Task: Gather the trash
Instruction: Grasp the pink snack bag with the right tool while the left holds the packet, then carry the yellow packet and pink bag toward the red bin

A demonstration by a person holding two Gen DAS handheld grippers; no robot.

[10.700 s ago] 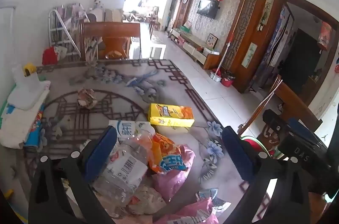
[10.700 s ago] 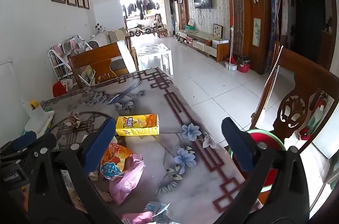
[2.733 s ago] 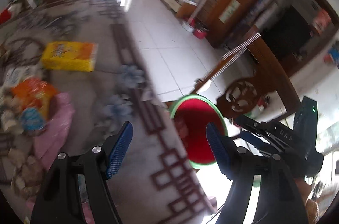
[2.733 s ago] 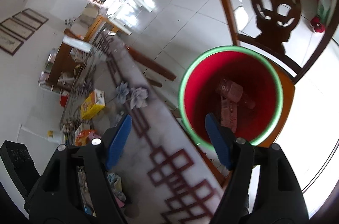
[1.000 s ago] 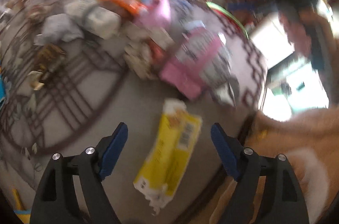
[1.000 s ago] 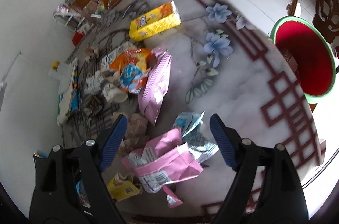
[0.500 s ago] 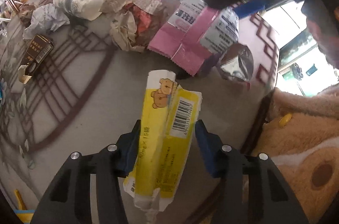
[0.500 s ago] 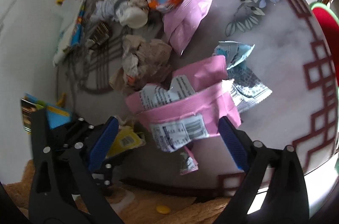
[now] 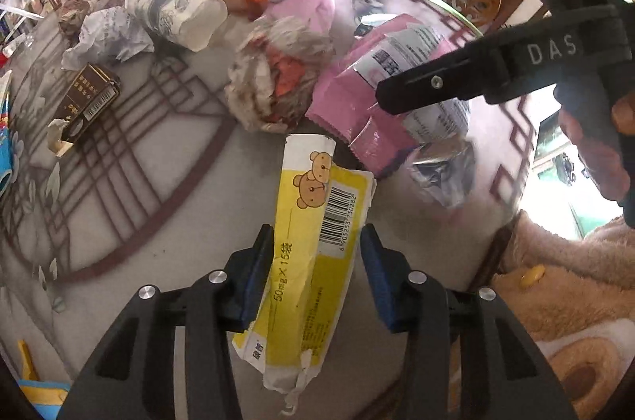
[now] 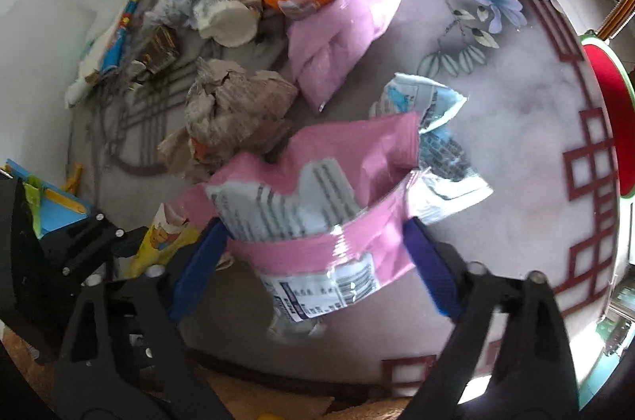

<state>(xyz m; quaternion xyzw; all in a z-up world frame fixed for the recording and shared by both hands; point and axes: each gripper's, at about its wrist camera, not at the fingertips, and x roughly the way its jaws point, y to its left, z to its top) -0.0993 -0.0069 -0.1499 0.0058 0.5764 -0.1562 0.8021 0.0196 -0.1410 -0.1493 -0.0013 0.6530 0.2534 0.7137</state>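
We are at the pick-up step. Nearest us, our left tongs (image 9: 317,271) are closing narrow around the yellow bear-print packet (image 9: 313,253), flat on the near counter (image 9: 166,205) edge. Our right tongs (image 10: 313,261) are closing, wide, on the pink wrapper (image 10: 317,209); its sides bow between the pads. Next, each grip should firm up before lifting toward the red bin (image 10: 613,126), far right. Half a second ago the right tongs stood wider, clear of the wrapper.

A wrapper (image 9: 317,253) is positioned at lower centre on the table (image 9: 166,221); a paper wad (image 9: 274,78) lies above it, a bag (image 9: 381,102) at upper right.
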